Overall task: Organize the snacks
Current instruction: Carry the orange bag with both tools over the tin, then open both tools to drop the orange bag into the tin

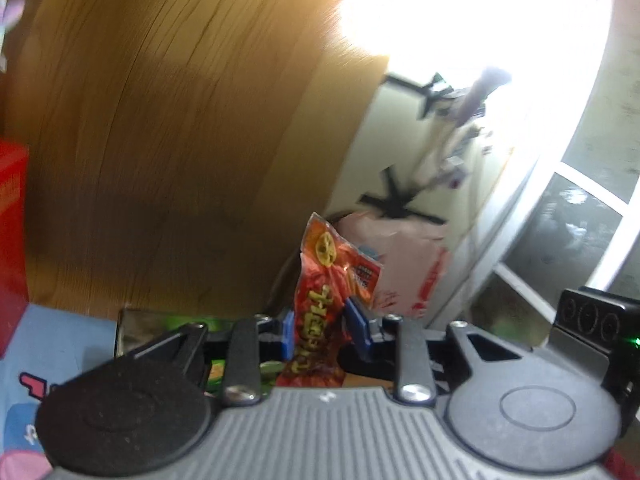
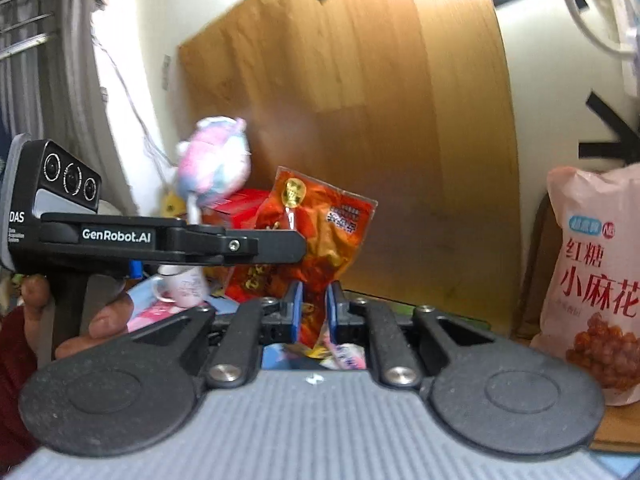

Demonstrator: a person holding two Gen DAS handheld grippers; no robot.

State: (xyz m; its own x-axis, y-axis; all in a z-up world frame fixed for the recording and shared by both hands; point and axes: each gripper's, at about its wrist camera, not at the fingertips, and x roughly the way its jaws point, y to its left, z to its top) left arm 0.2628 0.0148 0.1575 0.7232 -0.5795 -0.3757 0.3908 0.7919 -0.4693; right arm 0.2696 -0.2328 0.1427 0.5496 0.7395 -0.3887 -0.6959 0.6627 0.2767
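Observation:
A crinkled red-orange snack packet (image 1: 324, 292) with yellow lettering stands upright between the blue pads of my left gripper (image 1: 322, 330), which is shut on it. In the right wrist view a red-orange snack packet (image 2: 316, 232) is pinched at its lower edge by my right gripper (image 2: 314, 312), also shut. My left gripper's black body (image 2: 172, 240) reaches in from the left in the right wrist view, its tip at this packet. I cannot tell if both grippers hold one packet. A pink bag of brown-sugar twists (image 2: 596, 280) stands at the right, also seen behind the packet in the left wrist view (image 1: 404, 256).
A wooden board (image 2: 360, 128) leans against the wall behind. A red box (image 1: 12, 240) is at the left. A pink-blue plush toy (image 2: 214, 160) and a white mug (image 2: 182, 286) sit at the back left. A blue printed cloth (image 1: 48, 356) covers the surface.

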